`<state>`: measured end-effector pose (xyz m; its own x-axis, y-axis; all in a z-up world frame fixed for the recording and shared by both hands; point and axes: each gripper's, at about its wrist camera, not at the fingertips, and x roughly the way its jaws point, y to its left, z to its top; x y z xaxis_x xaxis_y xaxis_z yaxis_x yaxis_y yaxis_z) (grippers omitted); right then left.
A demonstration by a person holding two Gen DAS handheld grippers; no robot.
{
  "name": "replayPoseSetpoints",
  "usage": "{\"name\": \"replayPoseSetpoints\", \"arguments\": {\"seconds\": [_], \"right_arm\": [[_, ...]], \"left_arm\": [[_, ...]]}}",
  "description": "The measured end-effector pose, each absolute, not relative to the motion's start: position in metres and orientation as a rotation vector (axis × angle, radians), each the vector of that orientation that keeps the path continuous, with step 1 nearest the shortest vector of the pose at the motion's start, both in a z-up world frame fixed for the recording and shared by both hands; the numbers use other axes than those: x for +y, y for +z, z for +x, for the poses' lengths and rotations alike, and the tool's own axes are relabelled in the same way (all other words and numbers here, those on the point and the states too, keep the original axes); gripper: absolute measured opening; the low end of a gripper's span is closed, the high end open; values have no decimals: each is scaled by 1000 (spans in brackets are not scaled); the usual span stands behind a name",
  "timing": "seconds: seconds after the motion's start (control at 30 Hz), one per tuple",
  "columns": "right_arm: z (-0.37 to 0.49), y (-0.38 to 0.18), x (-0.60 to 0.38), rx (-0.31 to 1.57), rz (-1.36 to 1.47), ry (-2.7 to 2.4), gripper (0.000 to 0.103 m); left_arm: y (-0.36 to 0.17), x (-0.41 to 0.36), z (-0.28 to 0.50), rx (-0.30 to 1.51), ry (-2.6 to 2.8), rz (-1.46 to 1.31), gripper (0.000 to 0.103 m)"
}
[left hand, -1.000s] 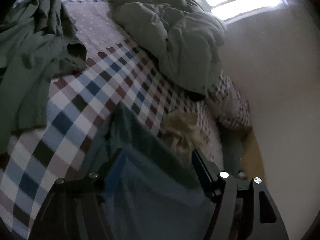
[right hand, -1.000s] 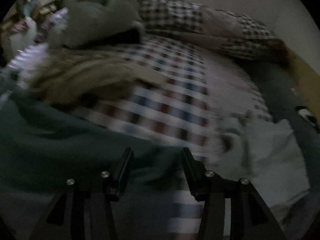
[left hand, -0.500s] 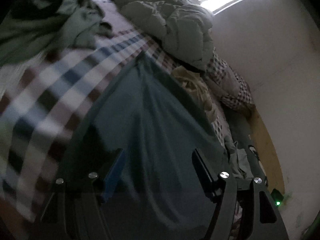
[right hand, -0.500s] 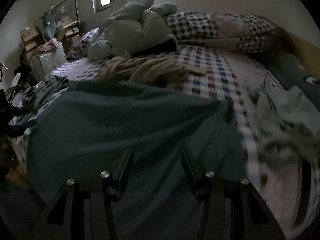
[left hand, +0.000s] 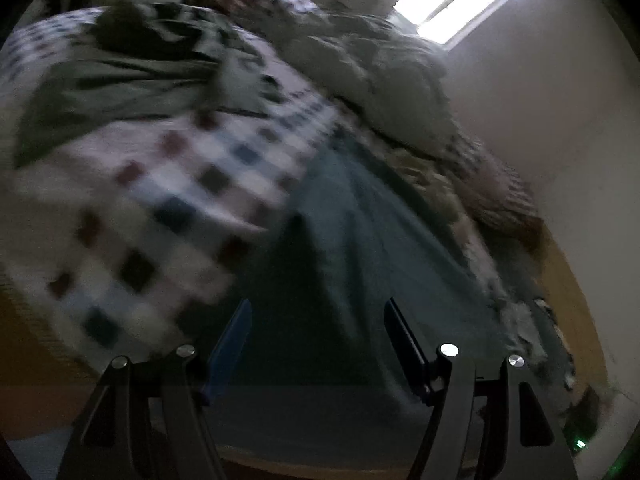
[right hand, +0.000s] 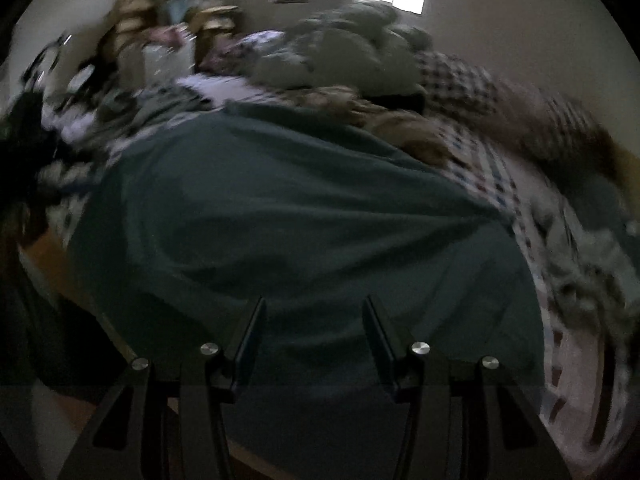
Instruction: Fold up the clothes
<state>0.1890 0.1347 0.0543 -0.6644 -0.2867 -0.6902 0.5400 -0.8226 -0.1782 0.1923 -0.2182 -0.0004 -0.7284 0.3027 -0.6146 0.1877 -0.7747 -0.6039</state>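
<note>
**Teal garment spread at the bed's near edge**

The bed (right hand: 500, 168), in checked sheets, carries a heaped duvet (right hand: 352, 48) toward its head. The teal garment (right hand: 288, 216) lies spread across the near edge, apparently drawn flat for folding; its near hem passes between both sets of jaws. The left gripper (left hand: 316, 344) and right gripper (right hand: 312, 340) stand with jaws apart; whether they pinch cloth I cannot tell. Crumpled clothes (left hand: 120, 76) crowd the far side, leaving little free sheet.
</note>
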Motion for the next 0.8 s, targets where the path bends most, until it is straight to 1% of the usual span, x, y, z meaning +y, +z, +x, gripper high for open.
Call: {"name": "replayPoseSetpoints", "arguments": {"seconds": [0.17, 0.23, 0.3, 0.37, 0.6, 0.8], "right_arm": [[202, 53, 107, 565, 847, -2401, 54], [202, 52, 100, 561, 845, -2377, 54], [201, 51, 96, 543, 849, -2360, 54], [199, 51, 91, 522, 854, -2345, 54], [191, 58, 80, 438, 829, -2356, 54], [189, 60, 79, 421, 826, -2370, 54]], "left_arm": [[-14, -244, 205, -1082, 2689, -1186, 73], [-19, -253, 208, -1119, 2675, -1178, 73], [-28, -260, 208, -1167, 2631, -1220, 73], [-37, -263, 208, -1177, 2623, -1277, 73], [-47, -256, 199, -1100, 2625, -1346, 73], [-51, -250, 192, -1044, 2645, -1380, 76]]}}
